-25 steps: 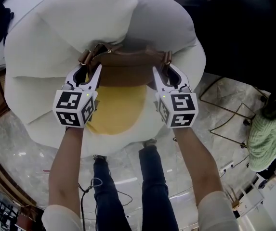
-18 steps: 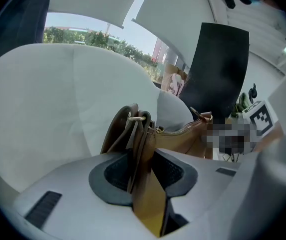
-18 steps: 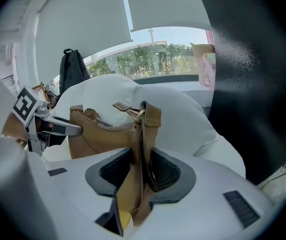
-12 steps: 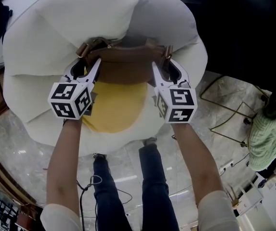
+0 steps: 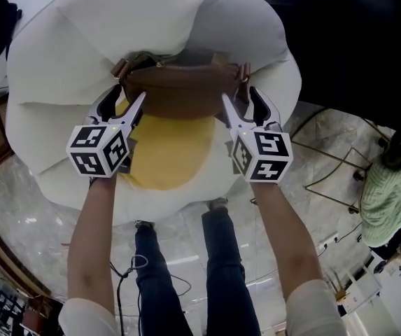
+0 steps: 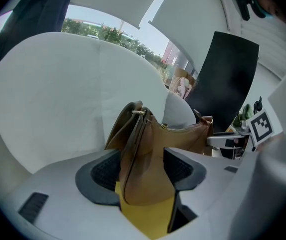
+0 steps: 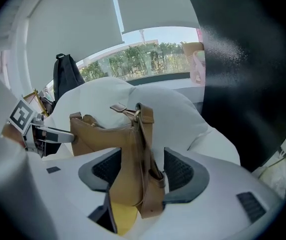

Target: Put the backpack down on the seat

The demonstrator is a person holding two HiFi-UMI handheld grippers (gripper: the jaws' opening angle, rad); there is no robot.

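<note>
The backpack [image 5: 179, 93], a tan leather bag with brass rings, rests upright on the white petal-shaped seat [image 5: 81, 40], at the back edge of its yellow cushion [image 5: 165, 152]. My left gripper [image 5: 129, 95] is at the bag's left end and my right gripper [image 5: 238, 95] at its right end. Both sets of jaws are opening. In the left gripper view the bag's end [image 6: 147, 164] stands between the spread pads of the left gripper [image 6: 142, 169]. In the right gripper view the bag's other end [image 7: 133, 154] and its strap hang loose between the pads of the right gripper [image 7: 143, 171].
The person's legs [image 5: 186, 271] stand on a marble floor right in front of the seat. A thin wire frame [image 5: 333, 159] and a person in a green top [image 5: 389, 201] are to the right. A cable [image 5: 134, 268] lies by the left foot. A black panel [image 5: 347, 40] rises behind the seat.
Both grippers' jaws have spread wide and no longer pinch the bag's ends. The bag has settled on the seat. The grippers have drawn slightly back toward me.
</note>
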